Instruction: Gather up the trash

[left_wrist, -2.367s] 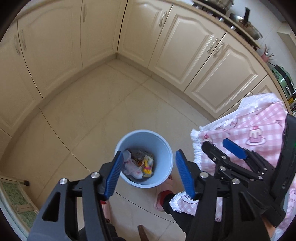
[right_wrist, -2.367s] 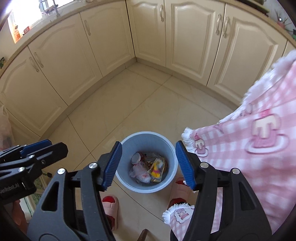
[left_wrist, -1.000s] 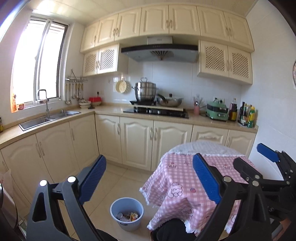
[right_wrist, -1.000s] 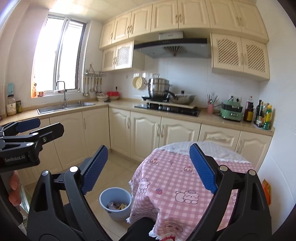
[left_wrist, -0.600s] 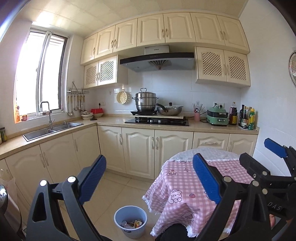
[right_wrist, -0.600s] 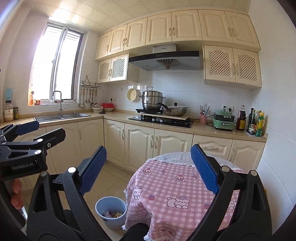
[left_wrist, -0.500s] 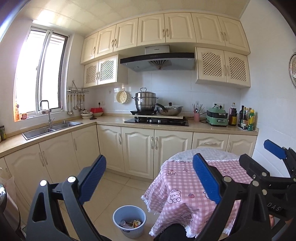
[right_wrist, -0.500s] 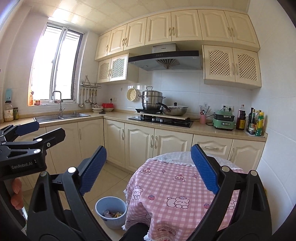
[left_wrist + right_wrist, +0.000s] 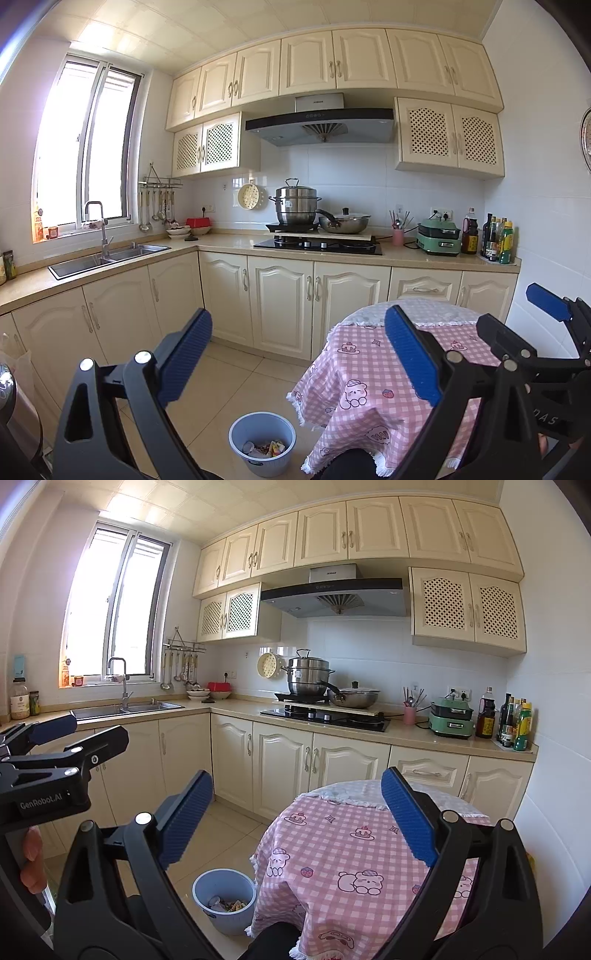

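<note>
A light blue bin [image 9: 262, 443] stands on the floor beside the round table, with crumpled wrappers and trash [image 9: 264, 448] inside; the right wrist view shows the same bin [image 9: 223, 899] low down. My left gripper [image 9: 297, 356] is held high, wide open, nothing between its blue pads. My right gripper [image 9: 297, 816] is likewise open and empty, pointing across the kitchen. The right gripper's body shows at the right edge of the left wrist view, and the left gripper's body at the left edge of the right wrist view.
A round table with a pink checked cloth [image 9: 369, 849] stands right of the bin. Cream base cabinets [image 9: 280, 302] run along two walls under a counter with a sink [image 9: 107, 256], a hob with pots [image 9: 317, 242] and bottles [image 9: 496, 240]. A tiled floor [image 9: 221, 387] lies between.
Both grippers rose from looking straight down into the bin to level views across the kitchen. Over the last second the views only drifted slightly; both stayed open and empty.
</note>
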The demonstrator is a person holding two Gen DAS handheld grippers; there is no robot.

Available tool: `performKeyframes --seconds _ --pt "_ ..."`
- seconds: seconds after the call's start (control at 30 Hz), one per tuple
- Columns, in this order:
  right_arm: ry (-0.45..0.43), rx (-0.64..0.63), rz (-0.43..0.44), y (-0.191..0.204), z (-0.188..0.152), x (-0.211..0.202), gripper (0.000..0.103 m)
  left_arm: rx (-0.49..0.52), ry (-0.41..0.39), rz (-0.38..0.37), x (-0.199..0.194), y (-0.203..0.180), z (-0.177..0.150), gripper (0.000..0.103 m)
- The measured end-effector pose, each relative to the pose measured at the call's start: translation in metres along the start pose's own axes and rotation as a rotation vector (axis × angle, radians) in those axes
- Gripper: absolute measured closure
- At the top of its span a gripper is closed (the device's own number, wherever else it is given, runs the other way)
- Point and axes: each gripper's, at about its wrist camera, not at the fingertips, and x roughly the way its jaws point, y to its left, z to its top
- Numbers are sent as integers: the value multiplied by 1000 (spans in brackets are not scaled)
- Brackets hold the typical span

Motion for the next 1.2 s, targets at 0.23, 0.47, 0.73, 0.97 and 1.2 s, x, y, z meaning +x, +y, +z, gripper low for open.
performKeyframes --seconds 0.23,0.47,0.73,0.97,1.2 --pt "0 0 0 0 0 0 11 3 1 -2 1 1 0 10" --pt "4 4 4 1 0 1 11 7 2 -2 1 2 0 10" --pt "8 6 4 -2 -1 3 11 11 6 -7 3 2 -1 10" --pt "12 7 2 -1 -4 3 11 13 9 -9 4 2 -3 10" --pt "18 11 3 -2 -8 3 11 16 13 -6 5 1 -4 10"
